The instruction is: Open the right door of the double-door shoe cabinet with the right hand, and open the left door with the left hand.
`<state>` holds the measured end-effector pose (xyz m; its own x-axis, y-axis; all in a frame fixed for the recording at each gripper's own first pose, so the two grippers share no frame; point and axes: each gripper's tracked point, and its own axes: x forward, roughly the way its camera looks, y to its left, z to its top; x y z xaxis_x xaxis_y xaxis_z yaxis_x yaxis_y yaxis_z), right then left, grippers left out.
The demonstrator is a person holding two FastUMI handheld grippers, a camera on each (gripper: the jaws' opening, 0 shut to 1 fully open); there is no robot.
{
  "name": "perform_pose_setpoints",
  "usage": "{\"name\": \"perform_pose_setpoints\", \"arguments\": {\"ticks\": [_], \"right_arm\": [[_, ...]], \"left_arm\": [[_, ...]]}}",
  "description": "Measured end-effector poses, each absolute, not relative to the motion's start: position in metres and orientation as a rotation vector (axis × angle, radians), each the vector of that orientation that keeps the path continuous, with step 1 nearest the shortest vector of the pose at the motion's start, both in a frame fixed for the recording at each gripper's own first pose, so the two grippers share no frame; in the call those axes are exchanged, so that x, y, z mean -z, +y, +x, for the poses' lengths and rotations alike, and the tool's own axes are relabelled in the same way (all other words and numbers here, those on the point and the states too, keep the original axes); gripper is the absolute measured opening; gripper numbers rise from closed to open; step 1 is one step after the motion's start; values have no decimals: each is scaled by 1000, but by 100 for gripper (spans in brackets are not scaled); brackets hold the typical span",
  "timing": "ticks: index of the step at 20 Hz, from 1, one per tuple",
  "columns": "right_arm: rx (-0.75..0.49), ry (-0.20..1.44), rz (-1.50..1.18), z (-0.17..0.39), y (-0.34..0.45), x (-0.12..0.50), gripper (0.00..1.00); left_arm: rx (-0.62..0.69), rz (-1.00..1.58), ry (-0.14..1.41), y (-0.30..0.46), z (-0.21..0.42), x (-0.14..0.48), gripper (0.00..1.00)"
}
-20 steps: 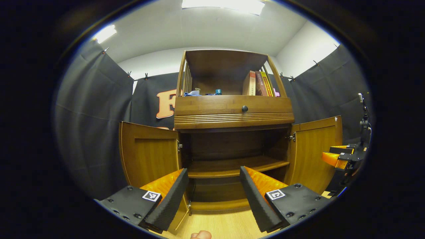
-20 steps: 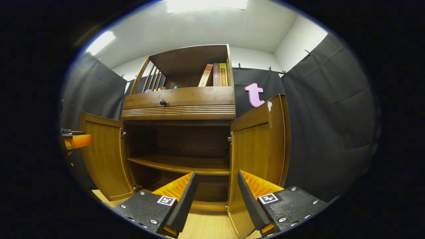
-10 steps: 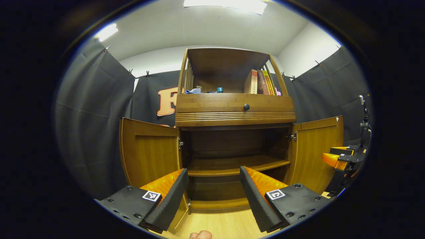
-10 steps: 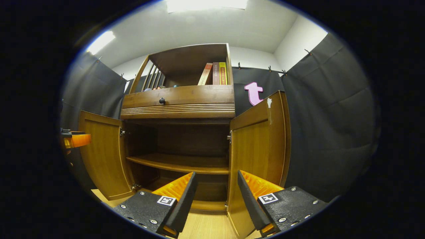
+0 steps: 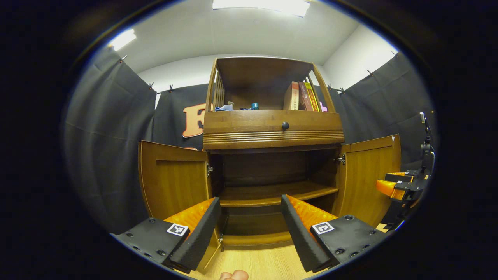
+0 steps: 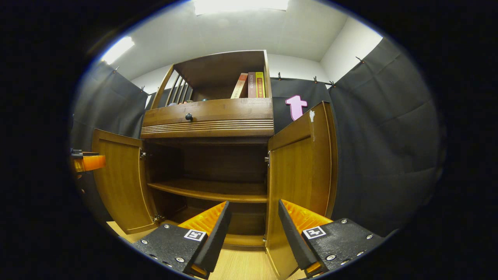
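The wooden shoe cabinet (image 5: 272, 130) stands ahead with both doors swung wide. In the left gripper view the left door (image 5: 173, 179) hangs open at the left and the right door (image 5: 367, 177) at the right. My left gripper (image 5: 249, 227) is open, holding nothing, low in front of the cabinet's bare inner shelf (image 5: 272, 194). In the right gripper view my right gripper (image 6: 253, 233) is open too, beside the inner face of the right door (image 6: 299, 171); the left door (image 6: 120, 179) is farther off. The right gripper (image 5: 397, 188) also shows at the far right of the left gripper view.
A drawer with a dark knob (image 5: 286, 125) sits above the doors. Books (image 5: 301, 97) and small items stand on the top shelf. Black cloth walls close in on both sides. Light wooden floor (image 5: 256, 264) lies under the grippers. The left gripper's tip (image 6: 87, 162) pokes in at the left edge.
Both views have shifted only slightly; the doors stay wide open and both grippers stay open and apart from them.
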<state>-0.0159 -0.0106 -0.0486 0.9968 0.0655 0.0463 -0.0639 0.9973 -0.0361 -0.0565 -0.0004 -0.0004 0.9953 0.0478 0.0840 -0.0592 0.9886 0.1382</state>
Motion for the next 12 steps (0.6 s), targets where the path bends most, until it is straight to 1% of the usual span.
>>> {"name": "perform_pose_setpoints", "arguments": {"ticks": [12], "right_arm": [[-51, -57, -43, -13, -18, 48, 75]], "left_arm": [[-47, 137, -75, -7, -53, 4, 100]]}}
